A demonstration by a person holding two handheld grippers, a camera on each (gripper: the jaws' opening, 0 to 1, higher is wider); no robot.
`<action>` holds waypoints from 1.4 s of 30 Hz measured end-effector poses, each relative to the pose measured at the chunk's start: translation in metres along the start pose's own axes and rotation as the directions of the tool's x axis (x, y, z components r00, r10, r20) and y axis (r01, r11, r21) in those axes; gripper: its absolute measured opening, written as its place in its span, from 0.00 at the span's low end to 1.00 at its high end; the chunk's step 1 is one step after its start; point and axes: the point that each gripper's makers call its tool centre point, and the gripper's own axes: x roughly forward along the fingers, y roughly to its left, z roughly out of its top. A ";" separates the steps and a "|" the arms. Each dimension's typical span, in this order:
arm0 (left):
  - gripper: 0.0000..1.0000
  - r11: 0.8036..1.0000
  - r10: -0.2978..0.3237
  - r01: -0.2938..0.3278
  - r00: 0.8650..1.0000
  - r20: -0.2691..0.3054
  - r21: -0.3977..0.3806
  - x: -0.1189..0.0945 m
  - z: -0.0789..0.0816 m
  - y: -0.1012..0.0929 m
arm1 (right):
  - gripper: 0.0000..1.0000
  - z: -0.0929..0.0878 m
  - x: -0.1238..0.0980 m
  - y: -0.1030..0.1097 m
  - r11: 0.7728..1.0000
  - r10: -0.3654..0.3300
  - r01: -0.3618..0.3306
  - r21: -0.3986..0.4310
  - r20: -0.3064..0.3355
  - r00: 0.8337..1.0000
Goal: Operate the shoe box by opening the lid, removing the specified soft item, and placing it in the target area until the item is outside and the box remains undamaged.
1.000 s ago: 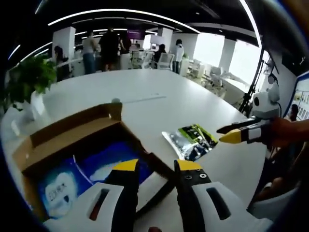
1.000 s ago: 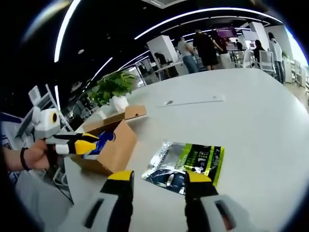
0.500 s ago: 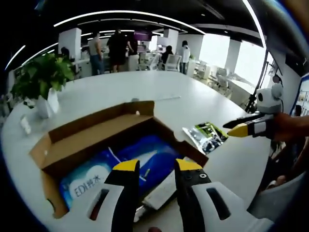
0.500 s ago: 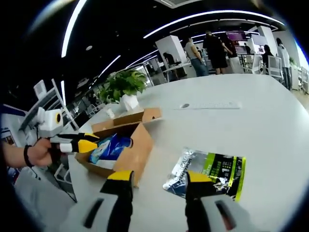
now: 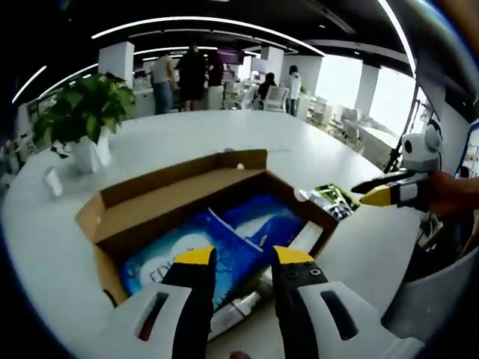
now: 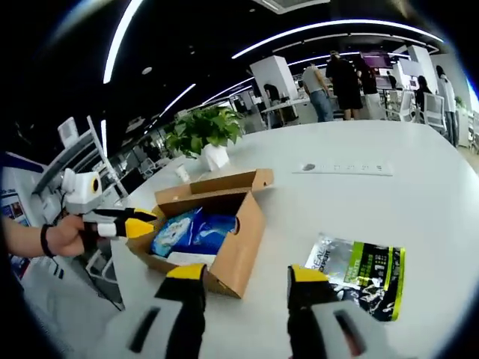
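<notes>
Now we see the open shoe box (image 5: 179, 217) directly ahead of our released left gripper (image 5: 243, 256), blue soft pack (image 5: 224, 239) inside; right gripper (image 6: 247, 274) also released, box (image 6: 224, 224) just beyond, on the counter (image 6: 359, 202).

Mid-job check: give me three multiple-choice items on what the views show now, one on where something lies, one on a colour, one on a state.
1. Where does the silver and green pouch lie?
A. inside the box
B. on the white table, outside the box
C. in the right tool

2. What colour is the soft pack in the cardboard box?
A. blue and white
B. red
C. black

3. What state is the box in?
A. lid shut
B. open, pack inside
C. open, nothing inside

Answers:
1 B: in the right gripper view the pouch lies flat on the table beside the box.
2 A: the left gripper view shows blue wrapping with white print.
3 B: the flap is folded back and the pack lies within.
</notes>
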 end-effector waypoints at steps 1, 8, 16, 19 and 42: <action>0.29 1.000 0.003 -0.003 1.000 -0.002 0.009 -0.003 -0.002 0.003 | 0.40 0.000 0.000 0.001 1.000 0.000 0.000 -0.001 0.002 1.000; 0.29 1.000 0.010 -0.010 1.000 -0.003 0.002 -0.020 -0.011 0.018 | 0.40 0.001 0.008 0.013 1.000 0.007 -0.007 -0.009 0.003 1.000; 0.29 0.999 0.024 -0.024 1.000 0.004 -0.024 -0.032 -0.017 0.037 | 0.41 0.000 0.020 0.031 1.000 0.021 -0.021 -0.018 -0.004 1.000; 0.29 0.999 0.031 -0.031 0.999 0.007 -0.032 -0.035 -0.017 0.044 | 0.41 -0.001 0.024 0.037 0.999 0.027 -0.027 -0.022 -0.008 1.000; 0.30 0.996 0.081 -0.081 0.997 -0.004 -0.034 -0.056 -0.028 0.074 | 0.43 -0.002 0.041 0.086 0.994 0.113 -0.113 -0.007 0.009 0.994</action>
